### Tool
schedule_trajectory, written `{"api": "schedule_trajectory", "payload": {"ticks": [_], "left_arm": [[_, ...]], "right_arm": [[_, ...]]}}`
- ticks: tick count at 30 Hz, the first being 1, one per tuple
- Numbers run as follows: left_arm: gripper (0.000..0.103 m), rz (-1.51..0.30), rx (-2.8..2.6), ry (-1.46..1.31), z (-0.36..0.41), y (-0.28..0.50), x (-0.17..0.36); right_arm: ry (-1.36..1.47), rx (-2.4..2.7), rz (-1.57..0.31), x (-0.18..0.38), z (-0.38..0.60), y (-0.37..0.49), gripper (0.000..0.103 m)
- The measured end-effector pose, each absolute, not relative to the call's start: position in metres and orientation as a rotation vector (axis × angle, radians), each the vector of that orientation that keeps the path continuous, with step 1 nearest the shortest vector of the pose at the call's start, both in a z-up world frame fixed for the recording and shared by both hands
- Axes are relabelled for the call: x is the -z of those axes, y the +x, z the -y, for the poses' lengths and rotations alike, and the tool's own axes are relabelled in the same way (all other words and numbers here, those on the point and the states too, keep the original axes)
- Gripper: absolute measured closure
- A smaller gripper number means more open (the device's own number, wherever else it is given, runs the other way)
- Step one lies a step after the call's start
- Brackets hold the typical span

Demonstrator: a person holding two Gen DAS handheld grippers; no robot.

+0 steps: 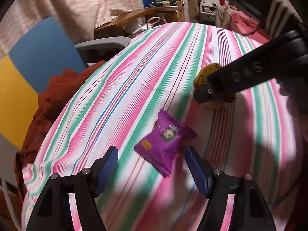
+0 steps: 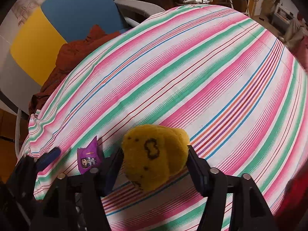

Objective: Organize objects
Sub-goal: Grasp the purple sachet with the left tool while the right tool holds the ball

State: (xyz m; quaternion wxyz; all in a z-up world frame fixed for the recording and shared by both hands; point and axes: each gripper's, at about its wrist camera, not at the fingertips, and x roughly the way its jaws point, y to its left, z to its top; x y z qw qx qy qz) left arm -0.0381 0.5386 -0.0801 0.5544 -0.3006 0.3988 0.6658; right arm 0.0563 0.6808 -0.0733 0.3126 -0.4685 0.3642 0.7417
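A purple snack packet (image 1: 163, 142) lies on the striped tablecloth (image 1: 154, 67), just ahead of and between the blue-padded fingers of my left gripper (image 1: 152, 152), which stands open around it without touching. A yellow soft toy (image 2: 154, 154) with dark brown markings sits squeezed between the fingers of my right gripper (image 2: 154, 150), which is shut on it just above the cloth (image 2: 192, 77). In the left wrist view the right gripper (image 1: 207, 90) reaches in from the right, with the yellow toy (image 1: 204, 74) partly hidden behind it. The right wrist view has the packet (image 2: 89, 157) left of the toy.
A rust-red cloth (image 1: 57, 88) is bunched at the table's left edge. Beyond it are a blue and yellow panel (image 1: 38, 48) and a grey chair (image 1: 104, 44). A cluttered wooden desk (image 1: 163, 2) stands at the back. The cloth's far half (image 2: 211, 57) is bare.
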Motion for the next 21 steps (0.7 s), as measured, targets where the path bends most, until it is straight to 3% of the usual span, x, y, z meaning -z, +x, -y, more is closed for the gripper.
{"api": "schedule_trajectory", "payload": {"ticks": [2, 4, 6, 10, 12, 15, 21], "left_arm": [[0.031, -0.945, -1.564, -0.696, -0.545, -0.039, 0.084], [0.04, -0.947, -1.552, -0.712, -0.553, -0.04, 0.092], [0.057, -0.921, -1.549, -0.745, -0.556, -0.043, 0.098], [0.06, -0.81, -1.575, -0.835, -0.547, -0.049, 0.098], [0.06, -0.779, -1.613, -0.873, -0.538, -0.05, 0.099], [0.061, -0.698, -1.699, -0.969, -0.513, -0.049, 0.097], [0.061, -0.618, -1.892, -1.038, -0.447, -0.035, 0.094]], "right_arm": [[-1.237, -1.952, -0.975, 0.074, -0.682, 0.058, 0.033], [-1.238, -1.948, -0.972, 0.074, -0.682, 0.058, 0.031], [-1.249, -1.94, -0.964, 0.078, -0.682, 0.057, 0.031], [-1.271, -1.945, -0.931, 0.079, -0.68, 0.054, 0.034], [-1.298, -1.954, -0.886, 0.079, -0.676, 0.049, 0.048], [-1.326, -1.983, -0.82, 0.079, -0.668, 0.043, 0.055], [-1.41, -2.223, -0.767, 0.072, -0.633, 0.018, 0.056]]}}
